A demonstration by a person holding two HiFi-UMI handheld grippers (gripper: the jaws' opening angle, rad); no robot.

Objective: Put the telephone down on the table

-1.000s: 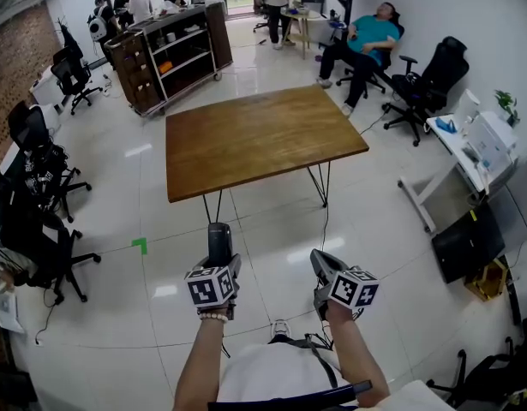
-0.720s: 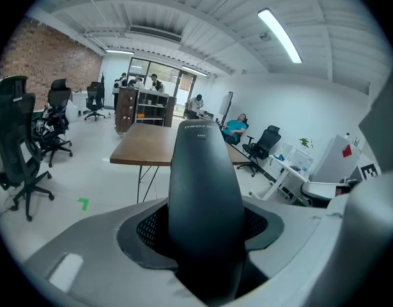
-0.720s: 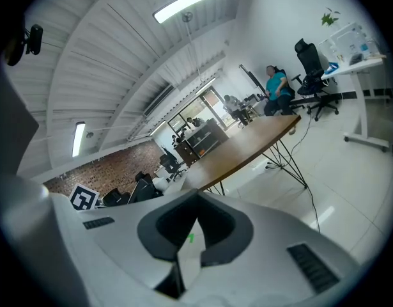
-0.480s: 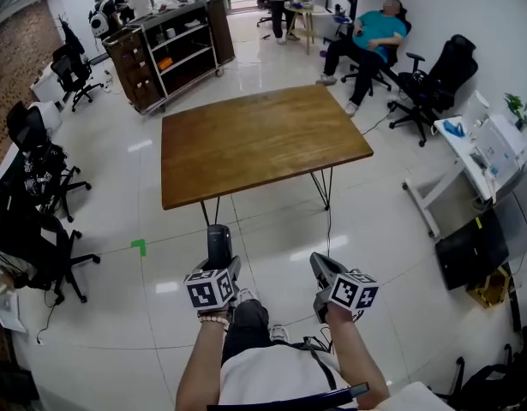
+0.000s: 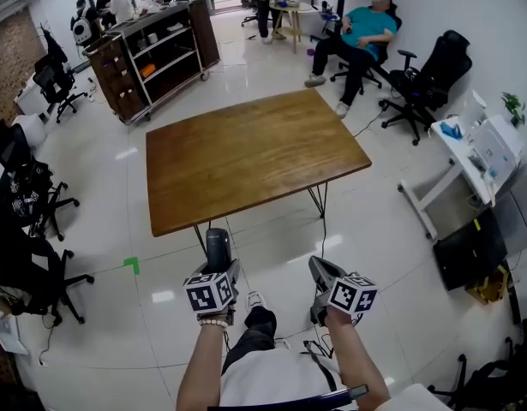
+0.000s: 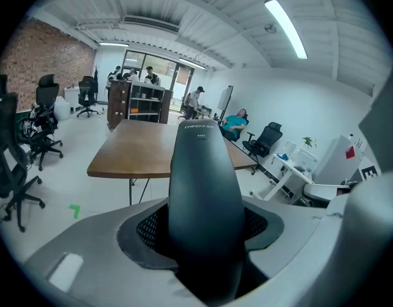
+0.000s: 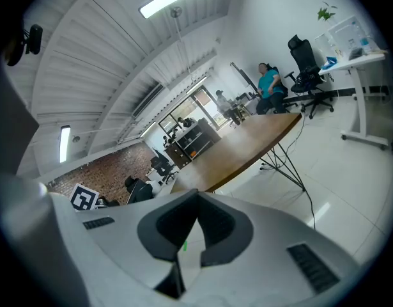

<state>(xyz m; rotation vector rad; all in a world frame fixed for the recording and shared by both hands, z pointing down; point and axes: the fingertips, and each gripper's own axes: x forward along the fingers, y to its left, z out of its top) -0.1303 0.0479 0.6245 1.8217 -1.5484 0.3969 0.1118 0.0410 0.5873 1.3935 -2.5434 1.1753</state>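
**Telephone held in the left gripper, in front of the table**

The telephone (image 6: 206, 184) is a dark, almost black handset with a smooth, rounded back. It is long and becomes a little narrower toward its far end, where it has a small line of pale print that is too small to read. It is not on the table. The left gripper (image 5: 220, 266) holds it by the lower part, with the two jaws pressed on its sides, and the upper part stands free out of the jaws and points toward the table. In the head view the telephone (image 5: 218, 243) is over the floor, just before the near edge of the table (image 5: 254, 148).

The right gripper (image 7: 197, 196) is beside the left one and apart from it. Its jaws are closed together at the tips and there is nothing between them.

The table has a brown wooden top and thin dark legs. It stands on a glossy white floor (image 5: 374, 229) that has a small green mark (image 5: 132, 265) at the left. Behind the table there is a dark shelf unit (image 5: 152, 54).
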